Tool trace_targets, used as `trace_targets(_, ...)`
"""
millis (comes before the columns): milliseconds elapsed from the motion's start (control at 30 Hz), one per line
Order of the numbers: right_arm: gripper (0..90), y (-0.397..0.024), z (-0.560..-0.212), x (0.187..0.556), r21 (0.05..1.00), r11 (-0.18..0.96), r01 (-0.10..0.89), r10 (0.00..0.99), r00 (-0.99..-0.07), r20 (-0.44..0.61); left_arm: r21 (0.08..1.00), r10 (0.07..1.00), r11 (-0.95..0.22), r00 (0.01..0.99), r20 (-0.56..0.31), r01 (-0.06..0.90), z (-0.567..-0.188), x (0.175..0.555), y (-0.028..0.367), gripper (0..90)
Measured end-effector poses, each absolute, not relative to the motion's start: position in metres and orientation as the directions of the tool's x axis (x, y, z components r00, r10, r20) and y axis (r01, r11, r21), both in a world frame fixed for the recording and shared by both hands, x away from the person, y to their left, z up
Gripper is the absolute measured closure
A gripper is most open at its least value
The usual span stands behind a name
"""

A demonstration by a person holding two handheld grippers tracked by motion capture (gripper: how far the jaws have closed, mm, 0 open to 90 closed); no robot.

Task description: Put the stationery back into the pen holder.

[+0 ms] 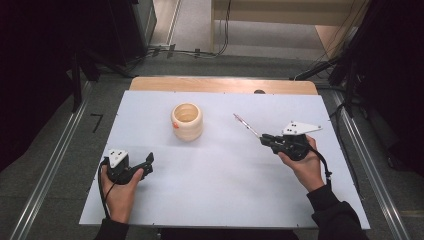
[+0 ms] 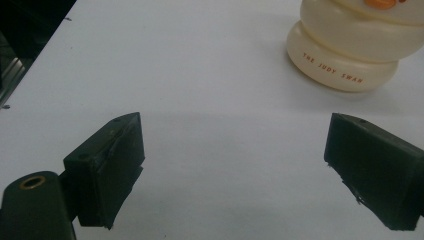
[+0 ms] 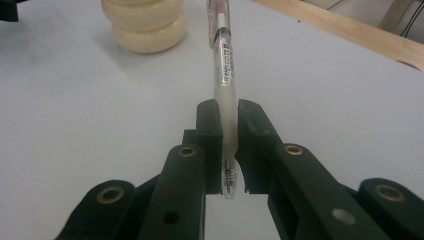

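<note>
A clear-barrelled pen with a white grip sticks out from between the jaws of my right gripper, which is shut on its tip end. In the high view that right gripper is raised over the right half of the table, and the pen points up and left toward a cream ribbed pot. The pot also stands ahead and to the left in the right gripper view. My left gripper rests at the front left, open, with nothing between its jaws. The pot, lettered in orange, stands beyond its right jaw.
A white sheet covers the table; a bare wooden strip runs along its far edge. Metal rails flank the table on both sides, and cables lie on the floor behind it.
</note>
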State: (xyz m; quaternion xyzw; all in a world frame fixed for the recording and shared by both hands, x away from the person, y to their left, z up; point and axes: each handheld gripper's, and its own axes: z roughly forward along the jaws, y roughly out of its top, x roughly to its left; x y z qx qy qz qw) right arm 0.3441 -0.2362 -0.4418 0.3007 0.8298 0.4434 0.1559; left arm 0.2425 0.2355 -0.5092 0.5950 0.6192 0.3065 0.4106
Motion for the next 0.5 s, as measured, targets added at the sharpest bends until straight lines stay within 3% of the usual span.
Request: trace_targets(500, 78.8, -0.202, -0.431, 0.354, 0.825, 0.459, 0.331, 0.594, -0.804, -0.008, 0.869, 0.988, 0.104, 0.048, -0.145, 0.484, -0.510, 0.243, 0.235, 9.7)
